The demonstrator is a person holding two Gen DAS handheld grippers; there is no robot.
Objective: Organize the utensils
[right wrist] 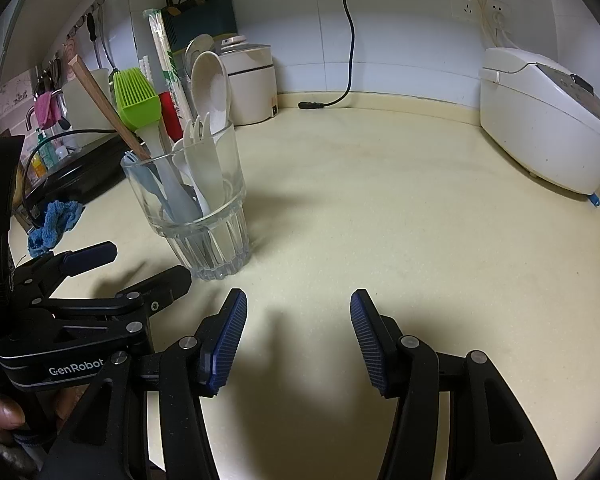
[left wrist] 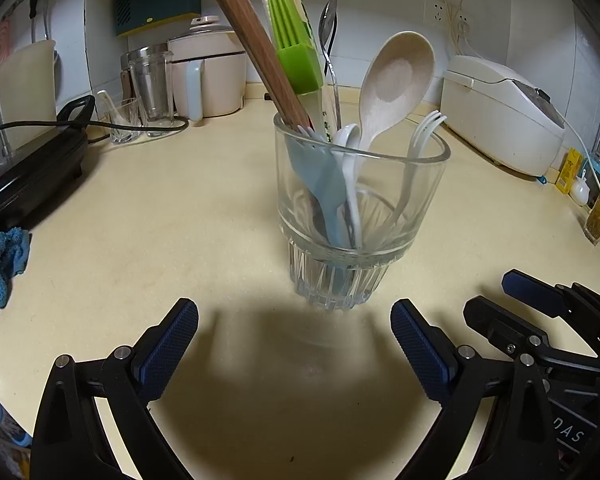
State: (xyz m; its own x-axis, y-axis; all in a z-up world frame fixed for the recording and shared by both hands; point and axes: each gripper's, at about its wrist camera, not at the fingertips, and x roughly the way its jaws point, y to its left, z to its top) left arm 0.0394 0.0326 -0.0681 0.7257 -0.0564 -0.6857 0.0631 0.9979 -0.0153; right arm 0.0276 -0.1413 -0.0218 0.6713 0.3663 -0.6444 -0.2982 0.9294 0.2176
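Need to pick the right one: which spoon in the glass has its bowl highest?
The metal spoon; its shiny bowl rises above the beige spoon and the white spoon at the glass rim.

"GenRobot" on the left gripper (perhaps "DAS" on the right gripper).

Clear ribbed glass on pale cream countertop; lime-green silicone brush, beige spoon, brown wooden chopsticks, grey-blue fork, white fork; gripper pads dark blue, fine ribbed texture, on black frames; blue cloth; white rice cooker; dark-teal wall holder.
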